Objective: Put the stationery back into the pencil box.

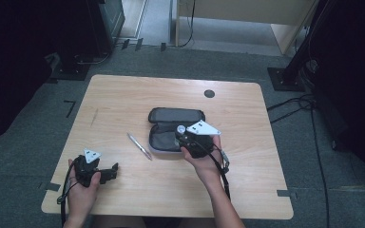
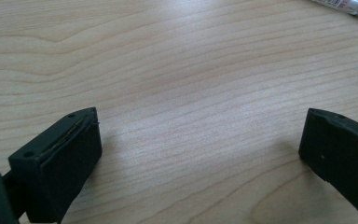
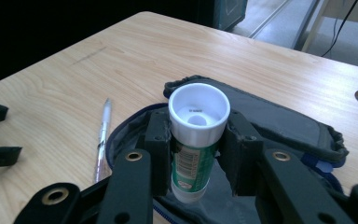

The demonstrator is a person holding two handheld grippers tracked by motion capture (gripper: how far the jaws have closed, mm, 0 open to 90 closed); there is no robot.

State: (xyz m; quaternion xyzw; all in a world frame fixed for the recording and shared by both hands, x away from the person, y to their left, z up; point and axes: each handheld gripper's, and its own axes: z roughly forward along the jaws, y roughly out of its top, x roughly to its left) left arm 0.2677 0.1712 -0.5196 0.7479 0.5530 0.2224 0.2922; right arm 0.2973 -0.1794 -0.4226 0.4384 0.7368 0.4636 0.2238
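Right gripper (image 3: 198, 158) is clamping a white-capped glue stick (image 3: 196, 140) upright just above the open pencil case (image 3: 279, 116), seemingly packing it. Next, it needs lowering into the case and releasing. Left gripper (image 2: 198, 154) is idling open, left of the case.

A pen (image 1: 139, 145) lies bare on my bench (image 1: 123, 99), slanted, just left of the open case and apart from it. Near the bench's far edge sits a small dark round cable hole (image 1: 209, 93). Beyond the bench, grey carpet floor (image 1: 218, 59) runs to a black stand base (image 1: 69, 71) at the left and cables (image 1: 294, 102) at the right.
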